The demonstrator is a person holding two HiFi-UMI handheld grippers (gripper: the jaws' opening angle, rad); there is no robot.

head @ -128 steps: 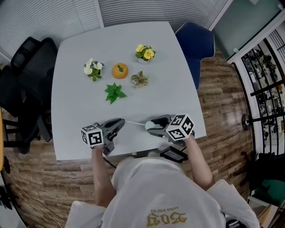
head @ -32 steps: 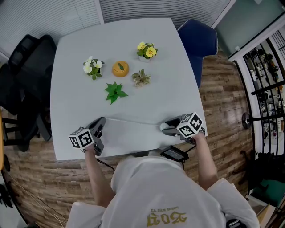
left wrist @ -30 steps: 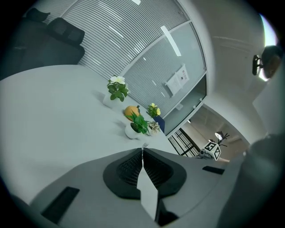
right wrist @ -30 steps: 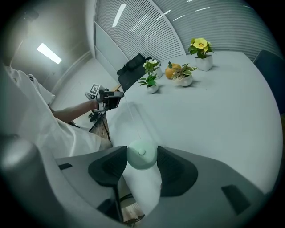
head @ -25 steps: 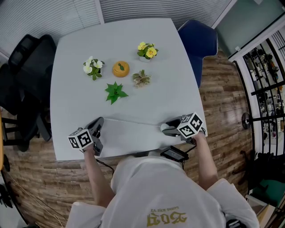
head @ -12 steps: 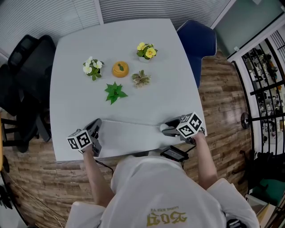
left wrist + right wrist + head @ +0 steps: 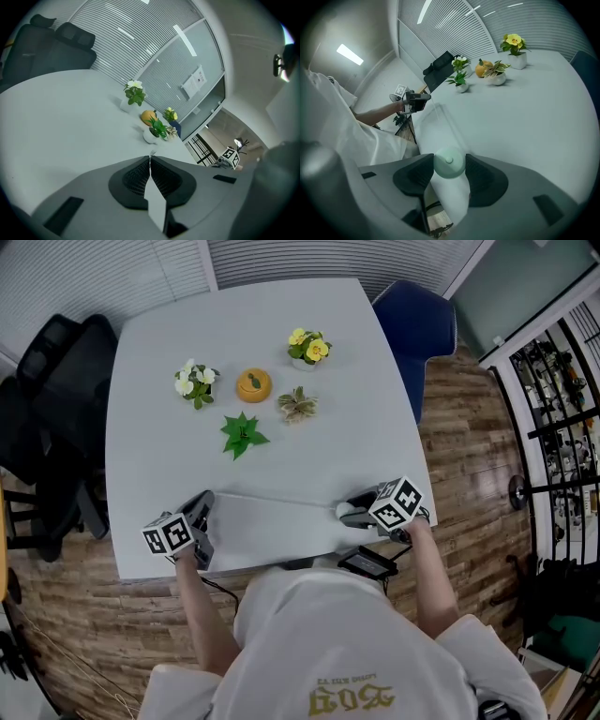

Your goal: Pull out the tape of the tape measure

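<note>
A round pale green tape measure case sits between the jaws of my right gripper near the table's front right edge; the right gripper view shows the case pressed by both pads. A white tape runs from it leftwards, low over the table, to my left gripper, which is shut on the tape's end. In the left gripper view the tape passes between the closed pads of the left gripper. In the right gripper view the tape stretches off to the distant left gripper.
Farther back on the white table stand white flowers, an orange pumpkin-shaped ornament, yellow flowers, a green leafy plant and a pale succulent. A black chair is at the left, a blue chair at the right.
About five seconds ago the grippers were close together with a short tape; they have since drawn apart and the tape is longer. Over the last second nothing visibly moved.
</note>
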